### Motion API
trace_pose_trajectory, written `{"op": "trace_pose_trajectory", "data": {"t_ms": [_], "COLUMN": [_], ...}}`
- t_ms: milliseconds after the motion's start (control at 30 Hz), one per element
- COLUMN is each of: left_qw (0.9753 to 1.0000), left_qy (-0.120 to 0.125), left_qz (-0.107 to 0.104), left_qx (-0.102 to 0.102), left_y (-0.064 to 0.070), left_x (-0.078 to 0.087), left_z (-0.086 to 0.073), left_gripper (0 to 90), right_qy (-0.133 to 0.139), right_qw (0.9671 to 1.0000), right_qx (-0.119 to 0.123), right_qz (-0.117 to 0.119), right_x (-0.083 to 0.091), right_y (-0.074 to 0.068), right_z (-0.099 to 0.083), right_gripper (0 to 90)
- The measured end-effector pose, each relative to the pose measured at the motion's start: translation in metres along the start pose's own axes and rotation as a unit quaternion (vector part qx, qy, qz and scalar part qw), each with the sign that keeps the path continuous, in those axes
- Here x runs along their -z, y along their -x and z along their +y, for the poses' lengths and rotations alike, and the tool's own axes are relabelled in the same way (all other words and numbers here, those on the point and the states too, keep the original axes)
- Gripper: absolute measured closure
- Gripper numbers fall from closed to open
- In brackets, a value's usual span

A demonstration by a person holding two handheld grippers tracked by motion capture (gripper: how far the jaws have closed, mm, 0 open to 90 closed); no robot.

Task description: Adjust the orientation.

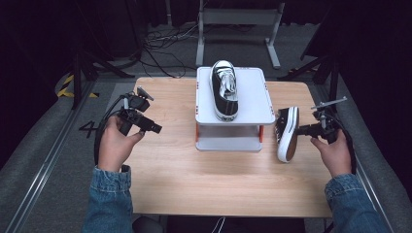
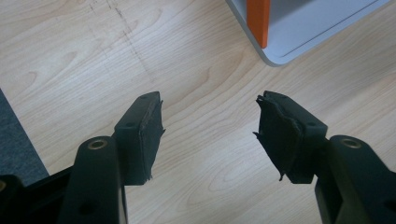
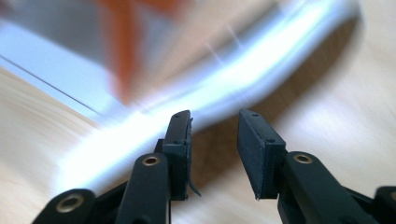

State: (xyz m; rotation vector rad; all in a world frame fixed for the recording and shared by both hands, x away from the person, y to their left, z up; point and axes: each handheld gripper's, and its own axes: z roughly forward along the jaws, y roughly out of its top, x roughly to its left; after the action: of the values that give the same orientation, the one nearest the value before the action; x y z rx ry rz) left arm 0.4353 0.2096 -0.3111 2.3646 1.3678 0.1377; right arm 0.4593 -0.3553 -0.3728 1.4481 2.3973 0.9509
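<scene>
A black sneaker with white laces (image 1: 224,90) lies on top of a white two-level stand (image 1: 252,92) at the table's middle. A second black sneaker (image 1: 286,133) stands tipped on its side just right of the stand, its pale sole showing. My right gripper (image 1: 300,130) is at that sneaker's right side. In the right gripper view its jaws (image 3: 214,126) stand apart with nothing between them, and the sneaker's white sole edge (image 3: 261,56) is a blurred streak just beyond the tips. My left gripper (image 1: 156,128) hovers open (image 2: 210,121) over bare wood, left of the stand.
The stand's lower shelf and an orange post (image 2: 258,21) lie ahead and right of the left jaws. The wooden table (image 1: 170,170) has free room in front and to the left. Beyond it are a dark floor, cables and a metal frame (image 1: 238,19).
</scene>
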Motion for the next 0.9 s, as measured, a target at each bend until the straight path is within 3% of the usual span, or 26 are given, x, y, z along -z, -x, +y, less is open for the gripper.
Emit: {"op": "trace_pose_trajectory", "data": {"t_ms": [67, 133, 200, 300, 433, 700, 900], "left_qw": [1.0000, 1.0000, 1.0000, 0.9999, 0.9998, 0.9997, 0.9996], "left_qy": [-0.003, -0.005, -0.005, -0.010, -0.014, -0.013, -0.016], "left_qz": [-0.001, 0.000, 0.000, 0.000, -0.002, 0.004, 0.000], "left_qx": [0.000, -0.004, -0.003, -0.008, -0.011, -0.022, -0.023], "left_y": [0.000, 0.000, 0.001, 0.003, 0.005, 0.010, 0.012], "left_x": [-0.002, -0.004, -0.006, -0.010, -0.014, -0.016, -0.018], "left_z": [-0.001, 0.000, 0.000, 0.002, 0.006, 0.012, 0.014], "left_gripper": [40.4, 40.4, 40.2, 40.2, 39.9, 40.0, 40.0], "right_qy": [0.008, -0.027, -0.074, -0.060, -0.050, -0.047, -0.067], "right_qw": [0.9997, 0.9976, 0.9909, 0.9951, 0.9963, 0.9942, 0.9903], "right_qx": [0.022, 0.051, 0.075, 0.048, 0.029, -0.007, -0.038], "right_qz": [-0.010, -0.037, -0.084, -0.062, -0.064, -0.097, -0.116], "right_x": [0.001, -0.009, -0.024, -0.024, -0.011, 0.017, 0.027], "right_y": [-0.014, -0.025, -0.028, -0.020, -0.009, 0.014, 0.032], "right_z": [0.013, 0.023, 0.026, 0.021, 0.012, -0.013, -0.031], "right_gripper": [66.4, 66.6, 66.0, 65.1, 64.7, 65.4, 66.9]}}
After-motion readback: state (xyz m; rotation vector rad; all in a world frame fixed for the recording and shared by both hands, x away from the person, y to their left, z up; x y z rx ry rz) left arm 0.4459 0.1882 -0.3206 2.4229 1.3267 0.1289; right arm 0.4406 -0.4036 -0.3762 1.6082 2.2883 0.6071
